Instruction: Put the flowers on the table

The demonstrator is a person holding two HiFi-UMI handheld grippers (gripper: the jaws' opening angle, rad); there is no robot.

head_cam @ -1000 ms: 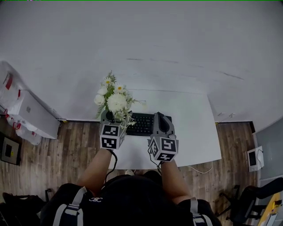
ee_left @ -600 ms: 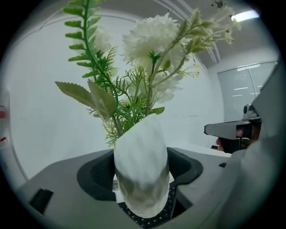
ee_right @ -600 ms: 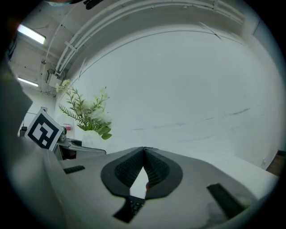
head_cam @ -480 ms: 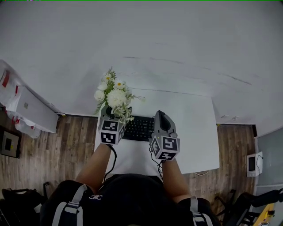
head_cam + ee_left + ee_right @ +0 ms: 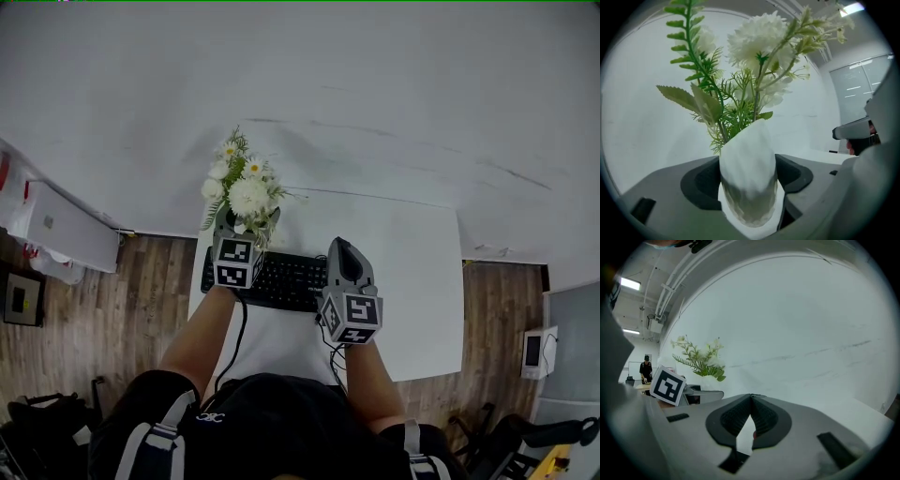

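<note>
A white faceted vase [image 5: 747,173] holds white flowers [image 5: 246,192] and green fern sprigs [image 5: 693,56]. My left gripper [image 5: 239,230] is shut on the vase, both pads pressing its sides, and carries it over the far left corner of the white table [image 5: 412,272], just beyond the keyboard. The vase's base is hidden by the gripper in the head view. My right gripper [image 5: 342,258] hovers over the table's middle with its jaws shut and nothing between them. In the right gripper view the flowers [image 5: 698,357] appear at the left.
A black keyboard [image 5: 286,279] lies on the table under both grippers. A white wall [image 5: 375,103] runs behind the table. White boxes [image 5: 56,230] stand on the wood floor at the left; a small device [image 5: 536,349] sits at the right.
The person has stepped toward the table. My left gripper has carried the vase forward past the keyboard toward the far left corner. The right gripper has moved little.
</note>
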